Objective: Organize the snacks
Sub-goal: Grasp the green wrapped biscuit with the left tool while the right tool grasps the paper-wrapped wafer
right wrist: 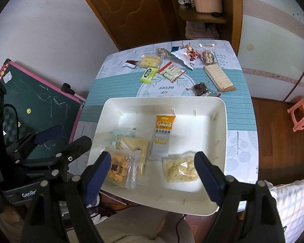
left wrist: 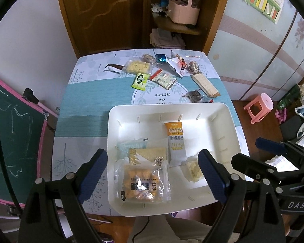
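Observation:
A white tray (left wrist: pixel 227 125) (right wrist: pixel 218 125) sits at the table's near edge. In it lie an orange-and-white oat bar (left wrist: pixel 175 141) (right wrist: pixel 162 136), an orange snack pack (left wrist: pixel 141 184) (right wrist: pixel 116 171), a beige cracker pack (left wrist: pixel 148 156) (right wrist: pixel 139 151) and a pale yellow pack (left wrist: pixel 193 170) (right wrist: pixel 180 169). Several loose snacks lie at the table's far end, among them a green pack (left wrist: pixel 139 81) (right wrist: pixel 149 75). My left gripper (left wrist: pixel 152 182) is open and empty above the orange pack. My right gripper (right wrist: pixel 154 178) is open and empty above the tray's near side.
A long wafer pack (left wrist: pixel 205 85) (right wrist: pixel 218 79) and a dark candy (left wrist: pixel 195 96) (right wrist: pixel 201 89) lie just beyond the tray. A green chalkboard (left wrist: pixel 10 131) (right wrist: pixel 38 105) leans left of the table. A pink stool (left wrist: pixel 259 107) (right wrist: pixel 303 113) stands on the right.

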